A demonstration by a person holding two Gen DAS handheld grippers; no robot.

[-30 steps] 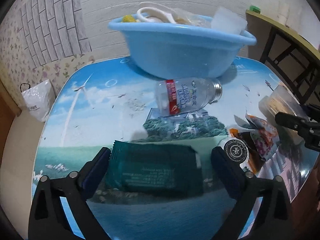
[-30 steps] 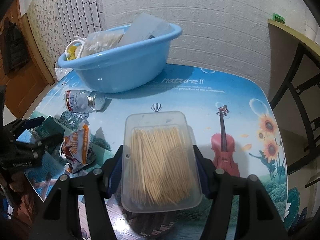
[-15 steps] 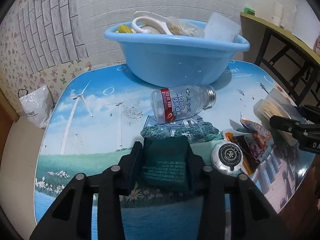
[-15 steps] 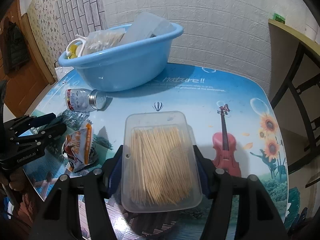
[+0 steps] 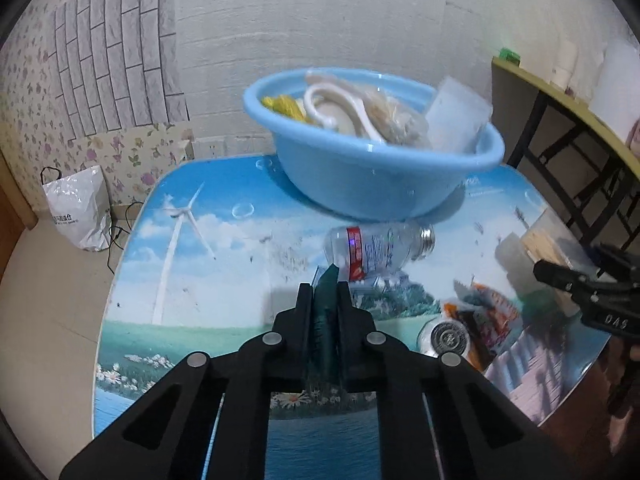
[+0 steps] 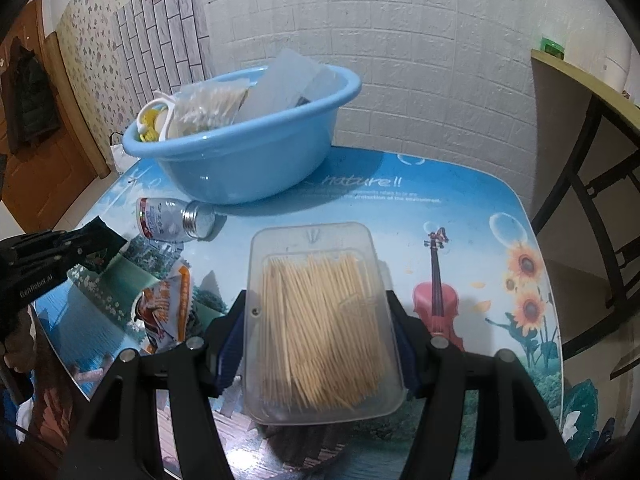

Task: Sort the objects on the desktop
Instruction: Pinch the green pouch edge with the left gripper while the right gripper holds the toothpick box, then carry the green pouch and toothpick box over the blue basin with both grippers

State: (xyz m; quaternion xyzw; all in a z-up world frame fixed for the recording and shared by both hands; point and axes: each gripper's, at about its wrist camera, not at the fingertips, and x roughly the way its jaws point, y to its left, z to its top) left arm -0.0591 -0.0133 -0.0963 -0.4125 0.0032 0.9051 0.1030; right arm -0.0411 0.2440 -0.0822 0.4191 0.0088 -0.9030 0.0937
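Note:
My left gripper is shut on a dark green packet and holds it on edge above the table; the gripper also shows in the right wrist view. My right gripper is shut on a clear box of toothpicks, held above the table. A blue basin with several items stands at the back and shows in the right wrist view too. A clear bottle lies in front of the basin.
An orange snack packet and a small round tin lie right of my left gripper. The printed table has bare surface on its right side. A chair stands right of it. A white bag sits on the floor.
My left gripper closed on the green packet, lifted it off the table and turned it on edge. The right gripper kept hold of the toothpick box and barely moved.

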